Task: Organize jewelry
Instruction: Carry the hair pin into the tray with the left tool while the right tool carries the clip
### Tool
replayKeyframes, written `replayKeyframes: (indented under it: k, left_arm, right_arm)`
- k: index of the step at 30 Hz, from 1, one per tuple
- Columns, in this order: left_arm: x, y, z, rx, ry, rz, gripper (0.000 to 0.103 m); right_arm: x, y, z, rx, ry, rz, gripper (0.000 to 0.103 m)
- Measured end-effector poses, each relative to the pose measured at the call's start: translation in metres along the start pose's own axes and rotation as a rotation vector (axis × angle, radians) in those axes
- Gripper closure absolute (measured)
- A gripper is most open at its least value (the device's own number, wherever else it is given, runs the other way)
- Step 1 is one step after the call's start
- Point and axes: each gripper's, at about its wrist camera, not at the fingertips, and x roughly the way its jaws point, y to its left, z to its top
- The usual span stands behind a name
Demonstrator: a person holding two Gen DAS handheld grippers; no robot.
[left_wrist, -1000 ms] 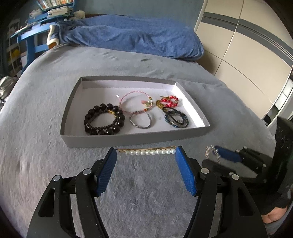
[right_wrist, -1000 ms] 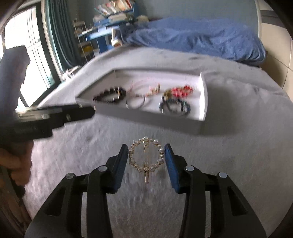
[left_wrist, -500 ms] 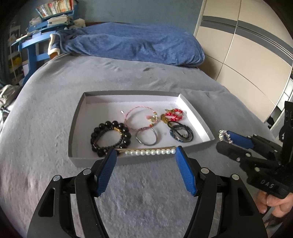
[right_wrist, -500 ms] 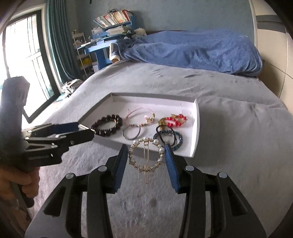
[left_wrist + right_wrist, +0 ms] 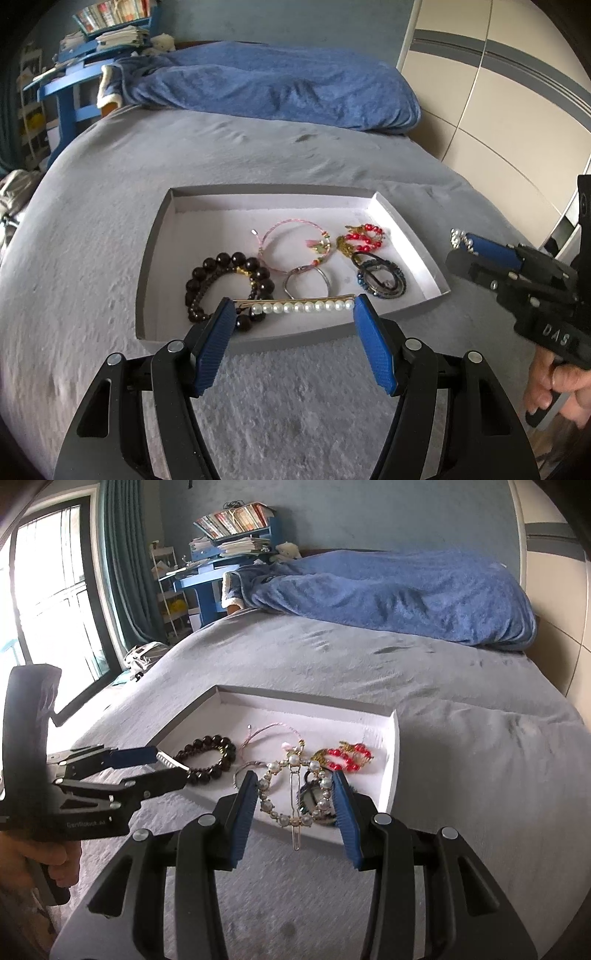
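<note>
Pearl-set pieces have been carried up over the grey tray [image 5: 155, 258]: the bar clip [image 5: 295, 305] is clamped lengthwise by the left hand-held gripper [image 5: 291, 345], the ring clip [image 5: 293, 794] by the right hand-held gripper [image 5: 293, 814], so release into the tray seems next

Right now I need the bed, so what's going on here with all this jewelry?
A person is sorting jewelry into a shallow grey tray on the bed. The left tool grips a straight pearl hair clip endwise, and the right tool grips a round pearl hair clip. Both are held above the tray's near edge, not yet set down. Bracelets, including a black bead bracelet, already lie inside.
</note>
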Motion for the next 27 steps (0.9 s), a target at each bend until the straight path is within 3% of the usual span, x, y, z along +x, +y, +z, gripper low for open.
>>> replayKeyframes:
  k: [27]
  left_arm:
    - [0.016, 0.007, 0.015, 0.014, -0.007, 0.015, 0.036]
  right_arm:
    - [0.020, -0.007, 0.007, -0.008, 0.016, -0.004, 0.062]
